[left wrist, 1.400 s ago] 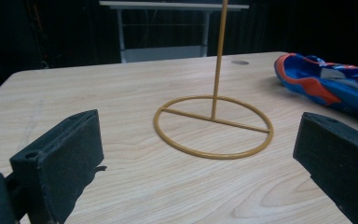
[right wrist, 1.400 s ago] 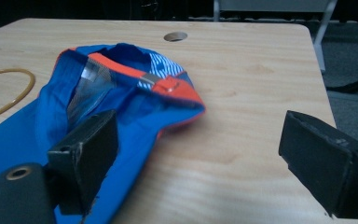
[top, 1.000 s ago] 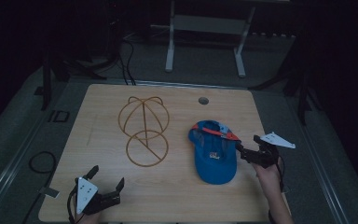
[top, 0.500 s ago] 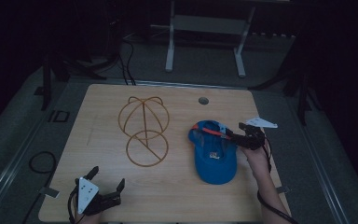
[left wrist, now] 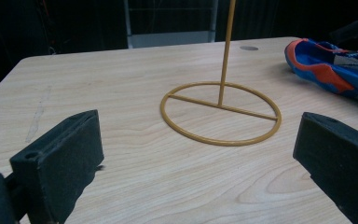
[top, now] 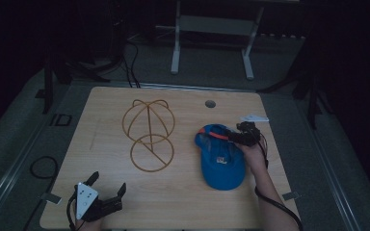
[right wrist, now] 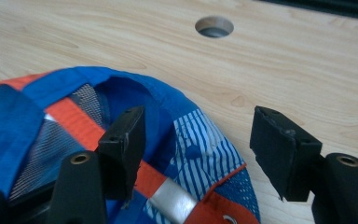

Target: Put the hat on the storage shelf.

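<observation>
A blue cap (top: 221, 161) with orange trim lies on the wooden table (top: 183, 202), right of centre. My right gripper (top: 232, 137) is at the cap's far rim. In the right gripper view it (right wrist: 198, 140) is open and straddles the cap (right wrist: 28, 126): one jaw is inside the opening, the other is outside over bare wood. A yellow wire hat stand (top: 148, 135) rises at the table's middle. My left gripper (top: 108, 182) rests open near the front left edge, holding nothing. In the left gripper view the stand's ring base (left wrist: 221, 112) and the cap (left wrist: 335, 70) lie ahead of it (left wrist: 196, 158).
A round cable hole (top: 210, 103) sits in the table near its far edge, also seen as the hole (right wrist: 214, 26) beyond the cap. A white metal frame (top: 212, 29) stands on the floor behind the table. A cable loop (top: 41, 166) lies on the floor at left.
My right gripper has moved left and farther from the person, from beside the cap to its far rim, where its jaws now straddle the rim. The left gripper has not moved.
</observation>
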The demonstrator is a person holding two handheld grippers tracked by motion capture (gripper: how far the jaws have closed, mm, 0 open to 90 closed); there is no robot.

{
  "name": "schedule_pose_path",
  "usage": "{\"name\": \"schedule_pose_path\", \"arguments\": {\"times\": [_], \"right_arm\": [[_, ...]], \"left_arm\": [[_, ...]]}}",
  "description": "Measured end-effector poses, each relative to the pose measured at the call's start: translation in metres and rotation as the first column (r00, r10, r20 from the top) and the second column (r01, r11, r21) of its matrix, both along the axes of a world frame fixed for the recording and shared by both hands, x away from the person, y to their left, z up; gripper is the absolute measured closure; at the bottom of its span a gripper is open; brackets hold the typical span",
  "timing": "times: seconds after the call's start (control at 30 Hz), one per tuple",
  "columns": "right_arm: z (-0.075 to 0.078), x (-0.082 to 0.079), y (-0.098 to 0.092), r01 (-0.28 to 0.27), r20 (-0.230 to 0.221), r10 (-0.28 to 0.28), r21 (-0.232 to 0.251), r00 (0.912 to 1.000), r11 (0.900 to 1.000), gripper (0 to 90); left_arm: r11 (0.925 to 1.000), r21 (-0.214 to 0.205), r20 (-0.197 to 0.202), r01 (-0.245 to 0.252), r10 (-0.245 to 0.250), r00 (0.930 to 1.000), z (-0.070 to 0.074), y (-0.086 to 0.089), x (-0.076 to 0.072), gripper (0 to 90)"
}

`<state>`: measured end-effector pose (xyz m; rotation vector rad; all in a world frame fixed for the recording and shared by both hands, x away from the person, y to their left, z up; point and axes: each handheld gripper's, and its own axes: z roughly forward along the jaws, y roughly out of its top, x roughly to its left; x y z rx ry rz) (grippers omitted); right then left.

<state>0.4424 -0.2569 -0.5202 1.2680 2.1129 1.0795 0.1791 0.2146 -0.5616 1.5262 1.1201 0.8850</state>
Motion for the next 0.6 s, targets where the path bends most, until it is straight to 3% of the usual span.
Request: {"name": "schedule_pose_path", "arguments": {"times": [0.37, 0.6], "right_arm": [[-0.022, 0.014, 0.011, 0.002, -0.071, -0.007, -0.072, 0.9975, 0.9974, 37.8], [-0.033, 0.015, 0.012, -0.034, -0.106, 0.020, -0.128, 0.9941, 0.9912, 41.6]], "left_arm": [[0.9999, 0.014, -0.002, 0.000, 0.001, 1.0000, -0.001, -0.001, -0.001, 1.7], [1.0000, 0.006, -0.006, 0.001, -0.001, 1.0000, -0.001, 0.000, 0.000, 1.7]]}}
